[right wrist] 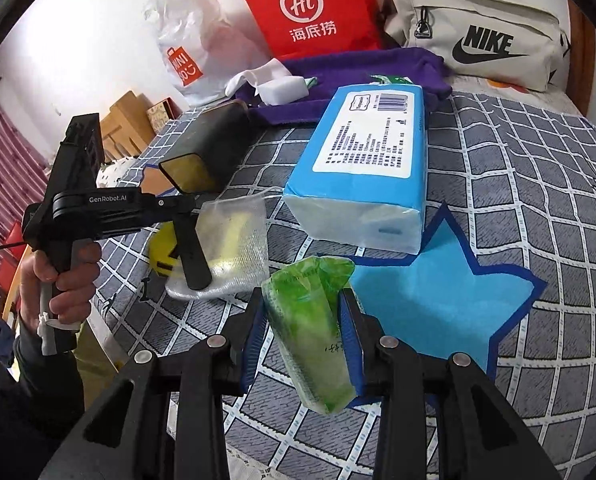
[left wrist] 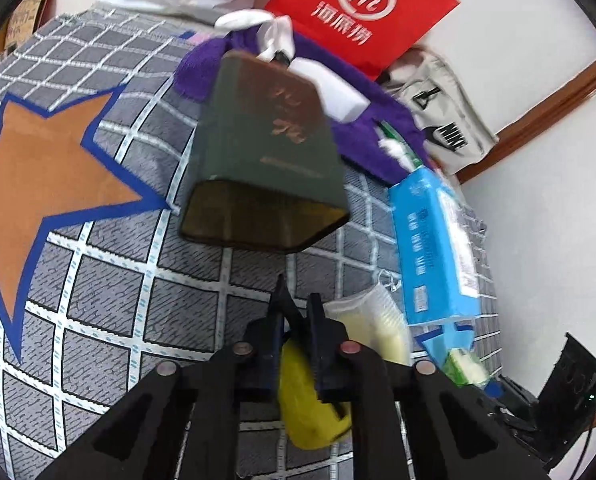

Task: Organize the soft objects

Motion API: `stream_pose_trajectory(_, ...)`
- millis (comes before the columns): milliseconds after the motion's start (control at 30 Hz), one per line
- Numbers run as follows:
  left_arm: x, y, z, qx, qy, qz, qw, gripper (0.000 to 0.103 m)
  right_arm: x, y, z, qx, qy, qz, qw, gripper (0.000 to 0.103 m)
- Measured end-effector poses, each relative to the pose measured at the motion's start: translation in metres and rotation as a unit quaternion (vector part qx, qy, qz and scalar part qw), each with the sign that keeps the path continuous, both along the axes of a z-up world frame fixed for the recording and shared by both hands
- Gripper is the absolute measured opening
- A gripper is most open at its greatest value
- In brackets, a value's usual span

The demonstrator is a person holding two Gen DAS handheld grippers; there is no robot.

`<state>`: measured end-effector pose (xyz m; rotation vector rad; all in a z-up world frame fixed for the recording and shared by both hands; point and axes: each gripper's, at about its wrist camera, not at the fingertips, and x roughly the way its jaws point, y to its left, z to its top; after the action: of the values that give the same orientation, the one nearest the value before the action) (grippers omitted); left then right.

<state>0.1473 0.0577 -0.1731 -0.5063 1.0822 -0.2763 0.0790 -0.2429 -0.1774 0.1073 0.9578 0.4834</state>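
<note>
My right gripper (right wrist: 302, 300) is shut on a green pack of tissues (right wrist: 314, 344), held tilted just above a blue star patch (right wrist: 438, 296) on the checked bed cover (right wrist: 518, 184). In the left wrist view that green pack (left wrist: 466, 368) shows at the lower right. My left gripper (left wrist: 298, 300) has its fingers almost together, pinching a yellow soft ball (left wrist: 306, 408). From the right wrist view, the left gripper (right wrist: 193, 268) points down at the yellow ball (right wrist: 159, 252), next to a mesh pouch (right wrist: 233, 248) with something pale yellow inside.
A big blue tissue pack (right wrist: 362, 168) lies mid-bed beside a dark green box (left wrist: 265, 152). Behind them are a purple towel (right wrist: 362, 76) with a white block (right wrist: 281, 90), a red paper bag (right wrist: 310, 8), a beige Nike bag (right wrist: 478, 36) and a white plastic bag (right wrist: 189, 52). An orange star patch (left wrist: 45, 168) lies left.
</note>
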Motion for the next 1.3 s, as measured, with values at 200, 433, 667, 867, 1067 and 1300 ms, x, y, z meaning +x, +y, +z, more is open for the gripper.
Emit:
stream_pose_trajectory(200, -0.013, 0.005, 0.022, -0.003, -0.035, -0.001, 0.9994, 0.006, -0.002, 0.001, 0.004, -0.006, -0.008, -0.003, 1.0, 0.035)
stream_pose_trajectory(433, -0.022, 0.01, 0.044, -0.013, -0.058, 0.005, 0.9982, 0.004, -0.005, 0.003, 0.018, -0.005, -0.022, 0.002, 1.0, 0.035)
stream_pose_trajectory(667, -0.028, 0.01, 0.075, 0.0, -0.094, 0.004, 0.9956, 0.004, -0.003, 0.004, 0.04, -0.004, -0.045, 0.007, 0.999, 0.035)
stream_pose_trajectory(867, -0.026, 0.009, 0.095, 0.014, -0.112, 0.002, 0.9936, 0.004, 0.003, 0.003, 0.057, -0.006, -0.063, -0.001, 0.998, 0.035)
stream_pose_trajectory(1067, -0.02, 0.009, 0.11, 0.033, -0.122, 0.004, 0.9919, 0.004, 0.014, 0.003, 0.074, -0.009, -0.082, -0.001, 0.997, 0.035)
stream_pose_trajectory(1300, -0.009, 0.012, 0.126, 0.035, -0.136, 0.011, 0.99, 0.004, 0.034, 0.005, 0.089, -0.01, -0.098, 0.001, 0.995, 0.035)
